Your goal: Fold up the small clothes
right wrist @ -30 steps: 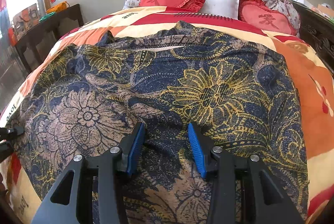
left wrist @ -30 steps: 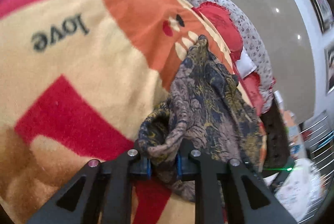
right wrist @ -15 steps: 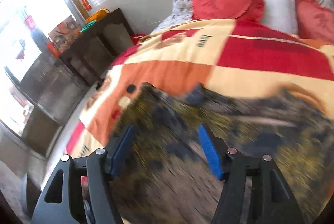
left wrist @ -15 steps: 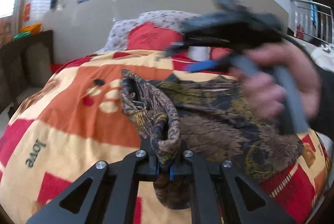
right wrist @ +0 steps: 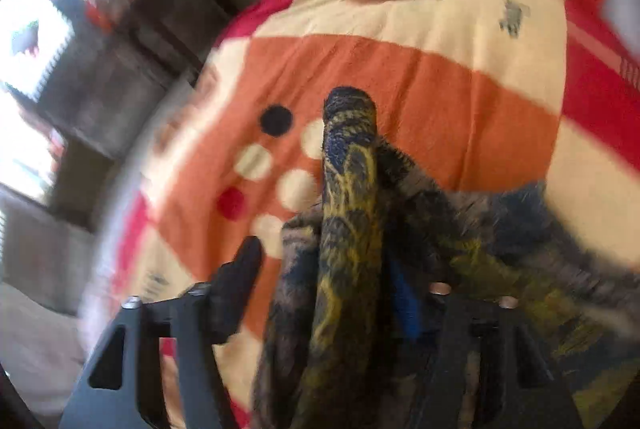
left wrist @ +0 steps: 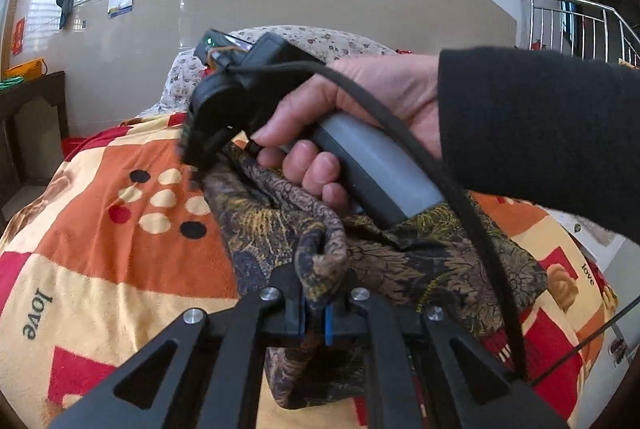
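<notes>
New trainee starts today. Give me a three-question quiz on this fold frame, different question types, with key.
1. True or false: the left gripper is clamped on the patterned garment.
2. What does the garment lie on? A) wooden table B) orange and red blanket C) floor
3. What runs between the right gripper's fingers?

Key: 1 true. 2 B. 3 A bunched fold of the garment; whether the pads press it is unclear.
</notes>
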